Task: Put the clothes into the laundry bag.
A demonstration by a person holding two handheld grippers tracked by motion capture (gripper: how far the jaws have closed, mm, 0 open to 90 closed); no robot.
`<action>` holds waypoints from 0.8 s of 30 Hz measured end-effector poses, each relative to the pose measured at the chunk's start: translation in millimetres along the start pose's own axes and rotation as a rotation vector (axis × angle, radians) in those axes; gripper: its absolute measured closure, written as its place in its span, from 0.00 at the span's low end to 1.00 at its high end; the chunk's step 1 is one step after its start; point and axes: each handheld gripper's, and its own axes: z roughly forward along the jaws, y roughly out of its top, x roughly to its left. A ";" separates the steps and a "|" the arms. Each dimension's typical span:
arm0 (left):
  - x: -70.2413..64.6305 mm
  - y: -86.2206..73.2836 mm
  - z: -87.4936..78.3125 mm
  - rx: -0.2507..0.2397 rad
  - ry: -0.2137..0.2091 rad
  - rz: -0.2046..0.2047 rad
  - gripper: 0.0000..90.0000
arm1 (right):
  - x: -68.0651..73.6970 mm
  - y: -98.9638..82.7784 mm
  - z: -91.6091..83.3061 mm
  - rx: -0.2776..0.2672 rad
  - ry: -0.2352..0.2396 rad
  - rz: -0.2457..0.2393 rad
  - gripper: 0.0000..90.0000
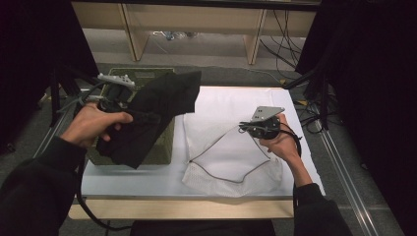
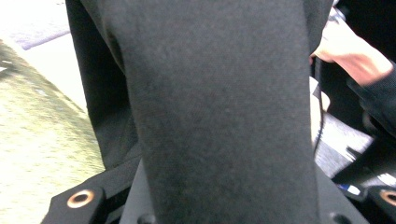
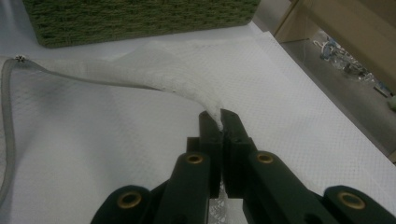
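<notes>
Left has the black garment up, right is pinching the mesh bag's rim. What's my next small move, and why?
Probably swing the left gripper rightward, carrying the black garment over the mesh bag. The garment hangs above the green basket, beside the bag, while the right gripper is shut on the bag's rim, lifting its zippered mouth open toward the garment.

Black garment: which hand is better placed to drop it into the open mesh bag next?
Left. The left gripper already holds the black garment up over the green basket, beside the white mesh bag. The right gripper is shut on the bag's edge, lifting its opening.
</notes>
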 end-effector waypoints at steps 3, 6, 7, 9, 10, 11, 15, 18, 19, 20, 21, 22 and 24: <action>-22.6 -16.8 7.7 0.019 0.041 0.099 0.76 | -0.5 0.1 -1.7 0.000 -0.005 0.008 0.99; -30.3 -23.3 16.2 0.032 -0.055 0.166 0.75 | -0.9 2.1 -1.3 0.000 -0.016 -0.013 0.99; -38.8 -30.2 24.3 0.040 -0.084 0.190 0.75 | -0.3 2.9 -0.3 -0.002 -0.004 -0.016 0.99; -48.0 -36.8 32.6 0.058 -0.065 0.192 0.75 | 1.3 4.7 0.1 -0.003 0.000 -0.015 0.99; -52.7 -39.8 37.5 0.069 -0.056 0.189 0.75 | 1.6 5.7 0.3 -0.004 0.000 -0.019 0.99; -55.9 -42.3 42.6 0.086 -0.040 0.191 0.75 | 2.2 6.3 0.6 -0.006 0.002 -0.020 0.99; -67.3 -50.5 68.0 0.120 -0.100 0.218 0.75 | 3.3 8.0 -0.6 -0.009 0.004 -0.016 0.99; -68.7 -54.6 83.9 0.121 -0.121 0.241 0.75 | 3.2 8.3 -1.8 -0.010 -0.001 -0.007 0.99; -68.6 -55.5 89.0 0.123 -0.158 0.238 0.75 | 3.4 8.1 -1.9 -0.009 -0.001 -0.005 0.99; -67.7 -55.8 93.9 0.121 -0.160 0.244 0.75 | 2.9 8.0 -2.0 -0.012 0.001 -0.009 0.99; -66.1 -55.7 98.2 0.116 -0.148 0.257 0.75 | 2.7 7.9 -2.3 -0.010 0.002 -0.006 0.99; -65.6 -56.0 102.8 0.118 -0.169 0.261 0.75 | 1.8 7.9 -2.5 -0.014 0.002 -0.012 0.99; -65.0 -55.8 111.0 0.139 -0.182 0.272 0.75 | 1.0 7.9 -3.8 -0.021 0.003 -0.014 0.99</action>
